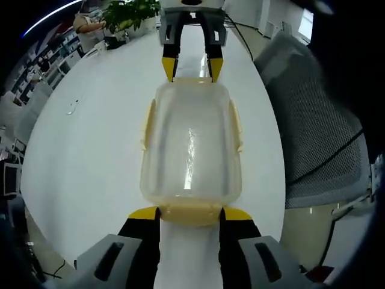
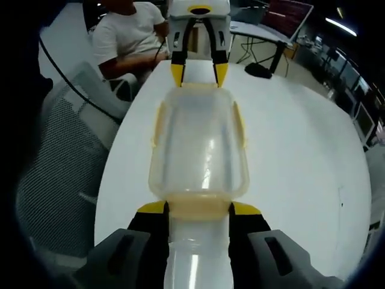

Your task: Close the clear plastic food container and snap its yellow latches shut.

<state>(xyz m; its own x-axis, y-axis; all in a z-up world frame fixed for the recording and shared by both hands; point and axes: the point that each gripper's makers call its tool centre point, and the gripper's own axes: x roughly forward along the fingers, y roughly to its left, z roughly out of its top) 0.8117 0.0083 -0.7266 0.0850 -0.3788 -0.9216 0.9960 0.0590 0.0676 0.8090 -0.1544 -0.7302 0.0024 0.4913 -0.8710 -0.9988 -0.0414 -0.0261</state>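
A clear plastic food container (image 1: 190, 144) (image 2: 200, 144) lies lengthwise on the white table (image 1: 90, 150) (image 2: 301, 150), its lid resting on top. Pale yellow latches (image 1: 147, 125) (image 2: 157, 126) flare out along its long sides. My left gripper (image 1: 190, 214) is open at one short end, its yellow-tipped jaws standing either side of that end's latch (image 1: 190, 212). At the opposite end my right gripper (image 2: 199, 209) is open too, and its jaws flank the other end latch (image 2: 199, 208). Each gripper shows across the container in the other's view: right gripper (image 1: 192, 66), left gripper (image 2: 199, 73).
A grey mesh office chair (image 1: 319, 138) (image 2: 60, 162) stands close against one long edge of the table. A person in a white shirt (image 2: 129, 36) sits beyond the table's far end. A potted plant (image 1: 129, 15) and a desk with a monitor (image 2: 289, 12) stand farther off.
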